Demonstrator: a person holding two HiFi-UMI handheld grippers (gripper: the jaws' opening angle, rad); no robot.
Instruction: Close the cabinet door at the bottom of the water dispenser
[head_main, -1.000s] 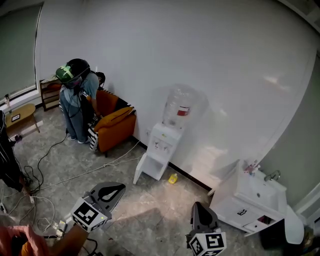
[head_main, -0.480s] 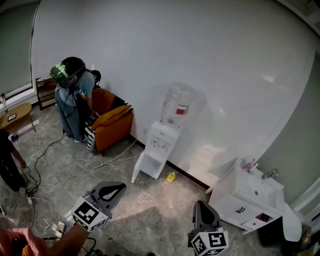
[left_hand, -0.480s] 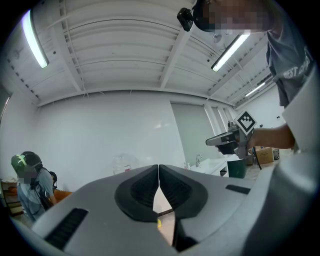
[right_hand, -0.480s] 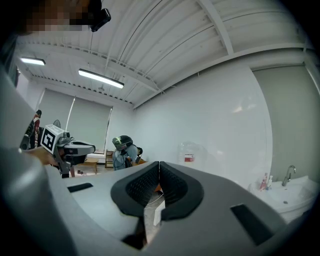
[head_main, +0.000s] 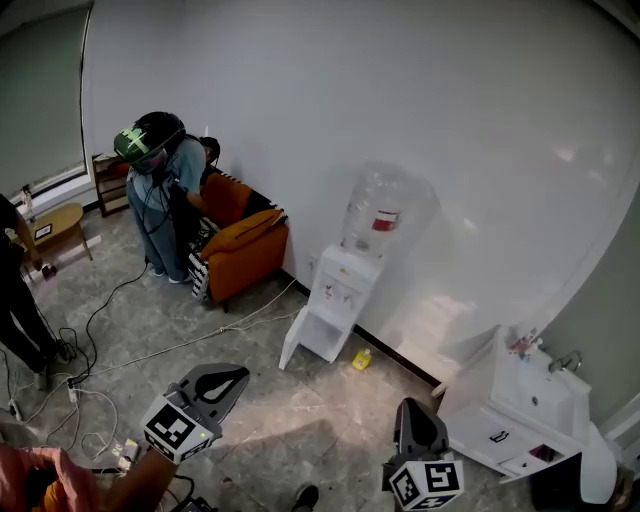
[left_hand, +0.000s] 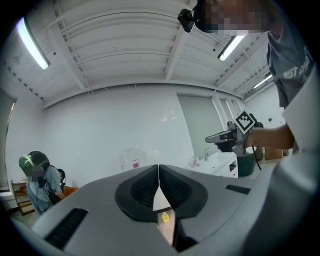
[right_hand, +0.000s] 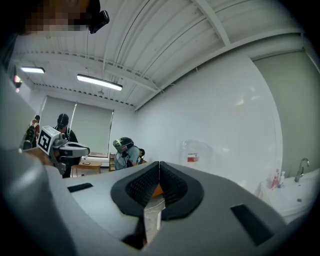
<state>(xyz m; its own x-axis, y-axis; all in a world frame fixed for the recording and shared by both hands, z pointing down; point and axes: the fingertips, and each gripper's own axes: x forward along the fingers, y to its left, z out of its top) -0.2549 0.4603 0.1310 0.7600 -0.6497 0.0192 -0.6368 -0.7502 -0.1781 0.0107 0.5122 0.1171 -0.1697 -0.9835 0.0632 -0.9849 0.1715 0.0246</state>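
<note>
The white water dispenser (head_main: 343, 288) stands against the far wall with a clear bottle (head_main: 381, 213) on top. Its bottom cabinet door (head_main: 292, 341) hangs open, swung out to the left. My left gripper (head_main: 234, 376) is at the lower left of the head view, well short of the dispenser, shut with nothing in it. My right gripper (head_main: 411, 409) is at the lower right, also shut and empty. In the left gripper view the jaws (left_hand: 159, 167) meet, and the bottle (left_hand: 131, 159) shows beyond them. The right gripper (right_hand: 159, 164) points level toward the bottle (right_hand: 194, 152).
An orange armchair (head_main: 242, 256) and a person in a helmet (head_main: 158, 185) are left of the dispenser. A white sink cabinet (head_main: 520, 412) stands at the right. A small yellow object (head_main: 361, 359) lies by the dispenser, and cables (head_main: 150, 350) run over the floor.
The dispenser and the armchair now sit a little further right and lower in the head view, slightly larger. Both grippers stay shut at the bottom of the view.
</note>
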